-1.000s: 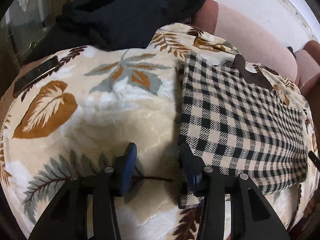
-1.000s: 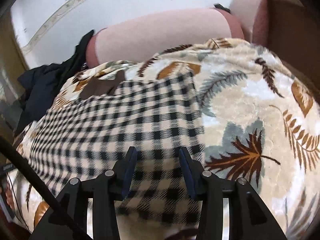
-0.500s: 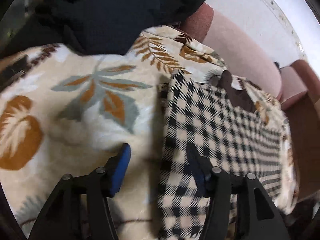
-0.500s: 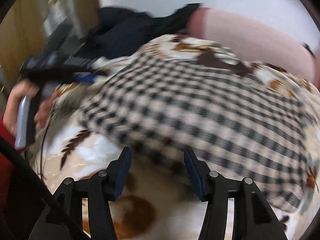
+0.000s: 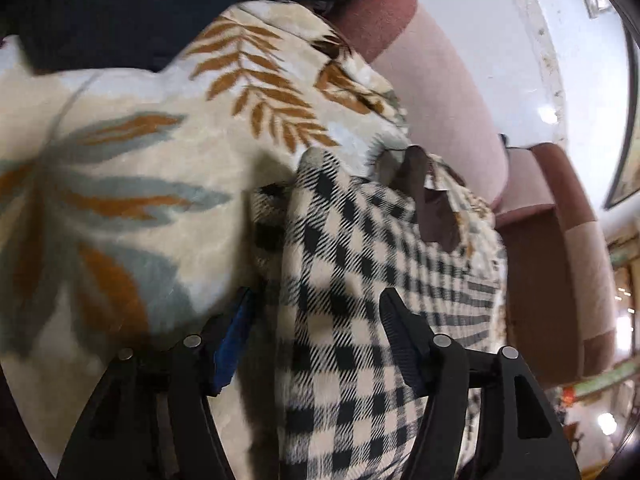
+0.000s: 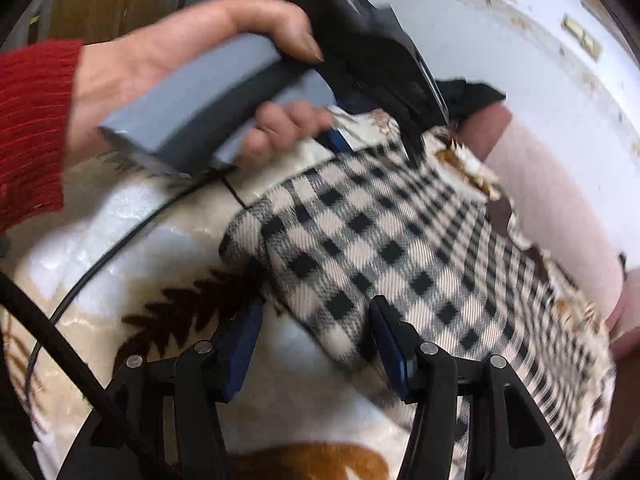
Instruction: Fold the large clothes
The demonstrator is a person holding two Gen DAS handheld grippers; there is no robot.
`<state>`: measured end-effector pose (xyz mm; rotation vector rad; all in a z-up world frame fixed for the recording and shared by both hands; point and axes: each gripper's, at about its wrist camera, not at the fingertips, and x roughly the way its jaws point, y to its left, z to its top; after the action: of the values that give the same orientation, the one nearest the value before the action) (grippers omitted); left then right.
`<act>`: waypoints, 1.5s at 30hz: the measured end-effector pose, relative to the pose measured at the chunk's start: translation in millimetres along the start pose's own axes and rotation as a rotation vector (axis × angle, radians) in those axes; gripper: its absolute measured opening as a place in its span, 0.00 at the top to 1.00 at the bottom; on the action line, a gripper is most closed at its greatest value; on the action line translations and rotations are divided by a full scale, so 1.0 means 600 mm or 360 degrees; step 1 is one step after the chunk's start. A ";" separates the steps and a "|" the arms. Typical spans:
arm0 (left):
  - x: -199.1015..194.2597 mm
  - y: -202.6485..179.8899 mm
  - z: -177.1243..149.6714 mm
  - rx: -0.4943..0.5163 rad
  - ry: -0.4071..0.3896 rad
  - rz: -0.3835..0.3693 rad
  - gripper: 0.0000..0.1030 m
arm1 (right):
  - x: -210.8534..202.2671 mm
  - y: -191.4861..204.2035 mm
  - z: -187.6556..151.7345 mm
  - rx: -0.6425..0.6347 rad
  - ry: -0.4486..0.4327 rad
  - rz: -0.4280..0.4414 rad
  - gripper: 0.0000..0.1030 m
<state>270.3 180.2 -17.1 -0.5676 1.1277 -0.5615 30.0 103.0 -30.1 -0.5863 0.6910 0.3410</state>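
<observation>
A black-and-cream checked garment [image 5: 360, 280] lies folded on a leaf-patterned blanket [image 5: 140, 160], with a brown collar piece [image 5: 432, 208] at its far end. My left gripper [image 5: 320, 320] straddles the garment's long edge near the far corner. Its jaws are opening, the cloth lies loose between them, and the pads do not press it. In the right wrist view the garment's near corner [image 6: 340, 320] sits between the fingers of my right gripper [image 6: 316, 328], which is open and not pinching. A hand in a red sleeve [image 6: 32, 120] holds the left gripper [image 6: 376, 148] over the far corner.
Dark clothes [image 5: 120, 0] are heaped at the blanket's far left. A pink sofa back [image 5: 440, 80] runs behind the garment, against a white wall. A black cable [image 6: 100, 260] loops over the blanket near my right gripper.
My right gripper swung left across the garment to its near left corner. My left gripper moved forward along the same edge toward the far corner. Both sets of jaws stand wider.
</observation>
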 end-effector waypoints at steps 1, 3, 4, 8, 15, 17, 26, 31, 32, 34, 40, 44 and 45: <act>0.005 0.002 0.007 -0.0009 0.0015 -0.0061 0.32 | 0.005 0.004 0.006 -0.0016 -0.0003 -0.0014 0.43; 0.012 0.005 0.014 -0.0020 0.0035 -0.0126 0.30 | 0.018 0.006 0.017 -0.0025 0.0000 -0.0027 0.43; 0.016 0.006 0.017 -0.0021 0.0046 -0.0146 0.29 | 0.023 0.007 0.022 -0.0026 0.0002 -0.0035 0.43; 0.027 -0.001 0.020 -0.0007 0.0048 -0.0179 0.29 | 0.038 0.017 0.039 -0.0034 0.0007 -0.0057 0.45; 0.039 -0.019 0.015 0.0019 0.0074 -0.0095 0.88 | 0.038 0.041 0.047 -0.0089 0.0026 -0.0124 0.83; 0.030 -0.024 0.013 0.0000 0.0038 -0.0076 0.89 | 0.027 0.024 0.047 -0.0007 0.0014 -0.0091 0.88; -0.033 -0.134 -0.016 0.0084 -0.0154 0.0044 0.90 | -0.097 -0.074 0.018 0.0223 -0.0216 -0.0093 0.89; -0.008 -0.256 -0.009 0.0186 -0.0120 0.0134 0.90 | -0.141 -0.163 -0.039 0.0407 -0.0270 -0.0104 0.91; 0.003 -0.279 -0.010 0.0221 -0.0109 0.0142 0.90 | -0.151 -0.186 -0.051 0.0454 -0.0274 -0.0108 0.91; 0.048 -0.355 -0.020 0.0330 -0.0069 0.0183 0.90 | -0.171 -0.234 -0.077 0.0551 -0.0269 -0.0119 0.91; 0.195 -0.507 -0.068 0.0524 0.0087 0.0246 0.90 | -0.197 -0.355 -0.186 0.0849 -0.0158 -0.0136 0.91; 0.302 -0.589 -0.115 0.0675 0.0209 0.0310 0.90 | -0.202 -0.437 -0.277 0.1157 -0.0065 -0.0140 0.91; 0.323 -0.602 -0.124 0.0696 0.0229 0.0337 0.90 | -0.201 -0.455 -0.296 0.1250 -0.0040 -0.0124 0.91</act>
<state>218.0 -223.3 72.9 -0.0295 1.1393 -0.6480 -15.1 -232.3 48.0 0.1387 0.7111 -0.0123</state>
